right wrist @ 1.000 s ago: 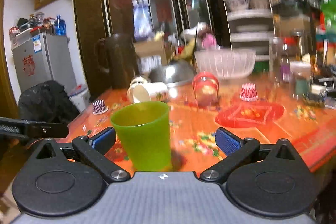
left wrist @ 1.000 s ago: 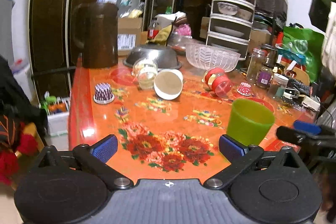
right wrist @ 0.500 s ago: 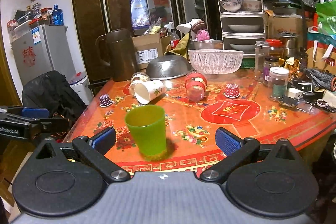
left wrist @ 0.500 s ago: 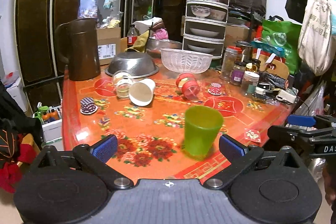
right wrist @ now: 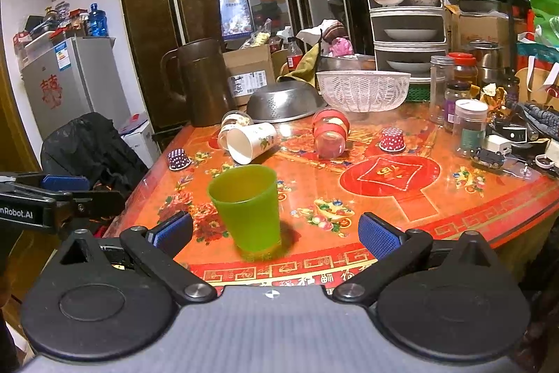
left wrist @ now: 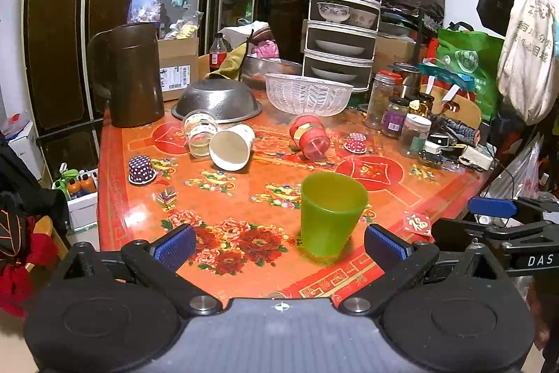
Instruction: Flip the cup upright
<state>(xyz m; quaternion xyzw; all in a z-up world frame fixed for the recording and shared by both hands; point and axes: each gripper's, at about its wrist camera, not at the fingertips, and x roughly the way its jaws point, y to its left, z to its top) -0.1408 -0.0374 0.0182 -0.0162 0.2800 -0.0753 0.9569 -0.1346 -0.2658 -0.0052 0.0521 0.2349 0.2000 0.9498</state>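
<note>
The green cup [left wrist: 330, 214] stands upright, mouth up, low and right of centre in the left view on the red floral table [left wrist: 244, 194], untouched between the wide-open left gripper [left wrist: 279, 242] and wide-open right gripper [right wrist: 274, 233], with 1 white paper cup [left wrist: 232, 147] lying toppled higher up, mid-frame.

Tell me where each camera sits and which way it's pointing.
Left wrist: sits on the left gripper, off the table's near edge, facing the cabinets; its open fingers show, with the right gripper at right.
Right wrist: sits on the right gripper, same facing; its open fingers show, left gripper at left.
Shared: upright green cup, tipped paper cup.
</note>
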